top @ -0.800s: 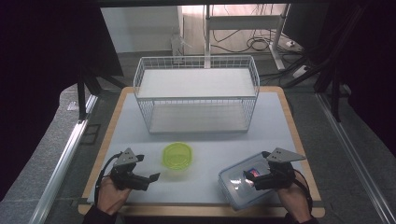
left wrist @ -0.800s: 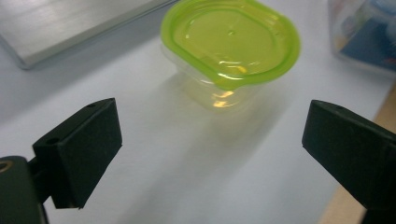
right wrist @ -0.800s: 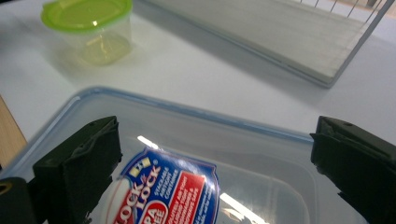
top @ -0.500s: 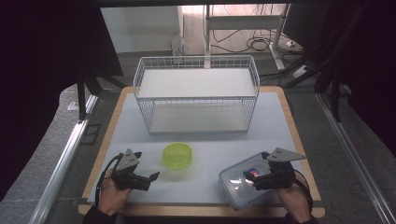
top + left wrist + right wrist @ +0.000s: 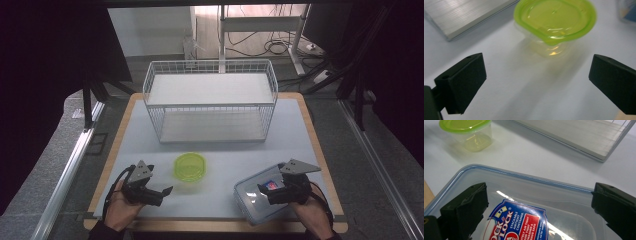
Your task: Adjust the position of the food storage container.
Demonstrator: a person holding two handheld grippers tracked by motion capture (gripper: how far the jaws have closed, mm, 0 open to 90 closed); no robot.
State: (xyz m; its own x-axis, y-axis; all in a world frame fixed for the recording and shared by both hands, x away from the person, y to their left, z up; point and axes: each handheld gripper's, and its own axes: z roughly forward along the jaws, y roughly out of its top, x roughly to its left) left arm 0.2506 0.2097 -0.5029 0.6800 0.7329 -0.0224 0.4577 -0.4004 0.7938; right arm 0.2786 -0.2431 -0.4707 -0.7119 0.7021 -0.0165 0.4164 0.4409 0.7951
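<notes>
The left claw (image 5: pixel 167 190) hung released just near-left of the green-lidded cup (image 5: pixel 190 166), seemingly lined up to grasp it. The right claw (image 5: pixel 261 188) hovered released over the clear lidded box (image 5: pixel 256 197) at the counter's (image 5: pixel 220 150) near right, its jaws wide, probably to straddle the lid.

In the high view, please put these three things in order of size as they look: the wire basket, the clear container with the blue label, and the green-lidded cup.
1. wire basket, clearly the largest, though it stands farthest from the camera.
2. clear container, partly covered by the right hand-held gripper.
3. green-lidded cup, the smallest.
</notes>
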